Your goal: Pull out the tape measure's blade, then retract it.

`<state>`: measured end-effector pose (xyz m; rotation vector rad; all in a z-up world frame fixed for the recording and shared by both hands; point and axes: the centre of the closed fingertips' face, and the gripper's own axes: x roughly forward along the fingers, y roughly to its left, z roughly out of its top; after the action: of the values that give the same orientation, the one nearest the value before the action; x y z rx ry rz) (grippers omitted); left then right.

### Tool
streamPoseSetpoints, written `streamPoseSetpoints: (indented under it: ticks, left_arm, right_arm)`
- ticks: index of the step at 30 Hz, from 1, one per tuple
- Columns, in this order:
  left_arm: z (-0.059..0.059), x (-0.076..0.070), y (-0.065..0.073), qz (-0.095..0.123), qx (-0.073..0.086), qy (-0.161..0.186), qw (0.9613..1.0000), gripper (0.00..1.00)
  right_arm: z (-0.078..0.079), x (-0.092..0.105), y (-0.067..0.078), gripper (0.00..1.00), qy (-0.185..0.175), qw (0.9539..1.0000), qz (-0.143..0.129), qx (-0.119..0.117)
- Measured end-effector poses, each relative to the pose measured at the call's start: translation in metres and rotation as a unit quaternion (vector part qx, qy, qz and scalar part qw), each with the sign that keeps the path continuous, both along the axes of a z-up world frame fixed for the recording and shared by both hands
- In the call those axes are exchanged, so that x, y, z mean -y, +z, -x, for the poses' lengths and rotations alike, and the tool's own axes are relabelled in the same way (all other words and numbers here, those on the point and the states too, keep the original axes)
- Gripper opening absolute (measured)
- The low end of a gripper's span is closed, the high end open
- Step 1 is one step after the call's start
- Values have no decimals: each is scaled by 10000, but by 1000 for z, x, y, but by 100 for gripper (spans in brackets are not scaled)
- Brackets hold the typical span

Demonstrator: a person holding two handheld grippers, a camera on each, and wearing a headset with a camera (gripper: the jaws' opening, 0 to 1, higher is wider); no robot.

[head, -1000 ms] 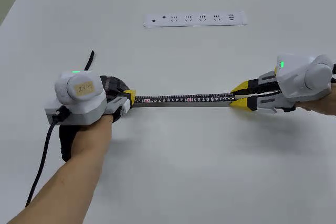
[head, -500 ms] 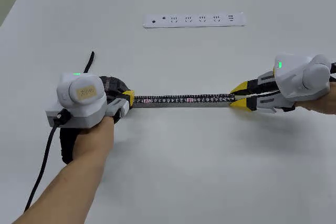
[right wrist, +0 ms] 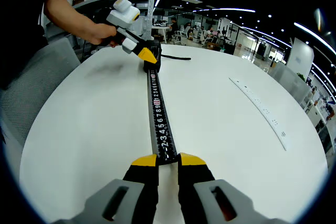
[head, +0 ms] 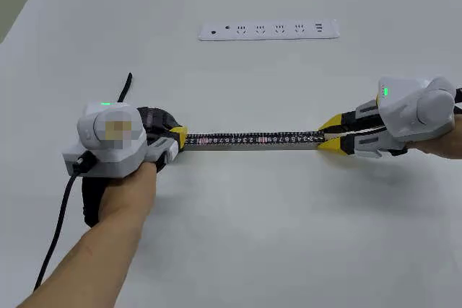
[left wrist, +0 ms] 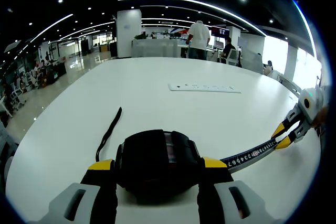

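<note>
On the white table (head: 238,250), the tape measure's black case (head: 155,119) sits at the left, clamped between the yellow-tipped jaws of the left hand-held gripper (head: 175,139). Its blade (head: 253,138) runs straight out to the right, numbers facing up. The right hand-held gripper (head: 328,135) has its jaws pressed together on the blade's far end. A black strap (head: 124,84) trails on the table behind the case. Farther back, well apart from both, lies a white power strip (head: 269,30).
</note>
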<state>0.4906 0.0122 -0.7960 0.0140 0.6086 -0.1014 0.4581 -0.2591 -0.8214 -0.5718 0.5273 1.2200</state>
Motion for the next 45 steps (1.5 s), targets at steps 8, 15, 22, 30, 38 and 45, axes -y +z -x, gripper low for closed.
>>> streamPoseSetpoints:
  ticks: [8,15,22,30,38,45]
  left_arm:
    - [0,0,0,50,-21,-4,10000,58]
    - [1,0,0,78,-28,-7,10000,59]
    - [1,0,0,128,-41,8,9999,59]
    - [1,0,0,171,-57,19,9998,59]
    - [1,-1,0,216,-74,17,9997,59]
    - [1,-1,0,255,-90,13,9996,59]
  right_arm:
    - [-1,-4,0,12,22,10000,-14,-3]
    - [-2,-9,1,12,41,10000,-19,-10]
    - [-3,-15,2,12,54,10000,-47,-3]
    - [-4,-21,4,12,57,9999,-86,-13]
    - [-4,-31,4,12,76,9998,-151,-45]
    - [-4,-40,5,12,98,9997,-196,-59]
